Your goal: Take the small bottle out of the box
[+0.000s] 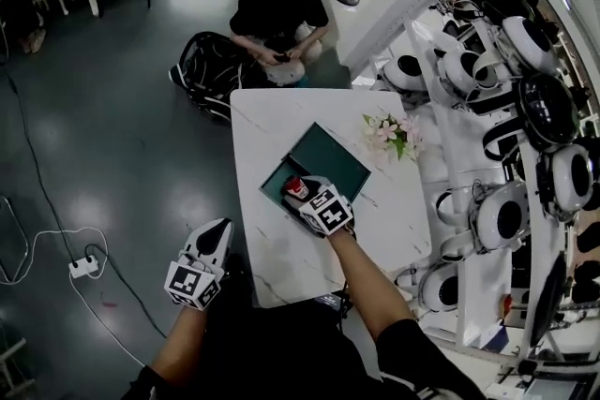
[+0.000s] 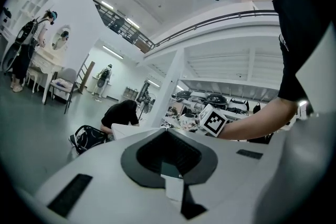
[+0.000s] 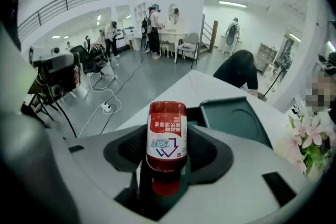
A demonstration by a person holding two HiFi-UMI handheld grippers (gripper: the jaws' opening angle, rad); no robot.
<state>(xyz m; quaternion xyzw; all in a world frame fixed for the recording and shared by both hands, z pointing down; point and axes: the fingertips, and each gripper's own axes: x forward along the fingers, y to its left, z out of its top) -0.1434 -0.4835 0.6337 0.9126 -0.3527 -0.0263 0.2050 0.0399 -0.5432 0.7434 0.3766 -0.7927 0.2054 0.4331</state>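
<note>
A small red bottle [image 3: 167, 134] with a white label stands between my right gripper's [image 3: 167, 170] jaws, which press on it from both sides. In the head view this gripper [image 1: 300, 194] holds the bottle [image 1: 295, 187] over the near left edge of the dark green box [image 1: 328, 155]. The box lies open on the white marble table [image 1: 267, 122], and its lid [image 3: 236, 118] shows behind the bottle. My left gripper [image 1: 212, 241] hangs off the table's near left corner, jaws together and empty; in its own view the left gripper [image 2: 170, 178] points across the table.
Pink flowers [image 1: 392, 134] lie at the table's right edge, close to the box. A person in black [image 1: 277, 14] crouches beyond the far edge beside a black bag [image 1: 206, 70]. Racks of white headsets [image 1: 506, 108] line the right side. A power strip [image 1: 84, 267] and cables lie on the floor at left.
</note>
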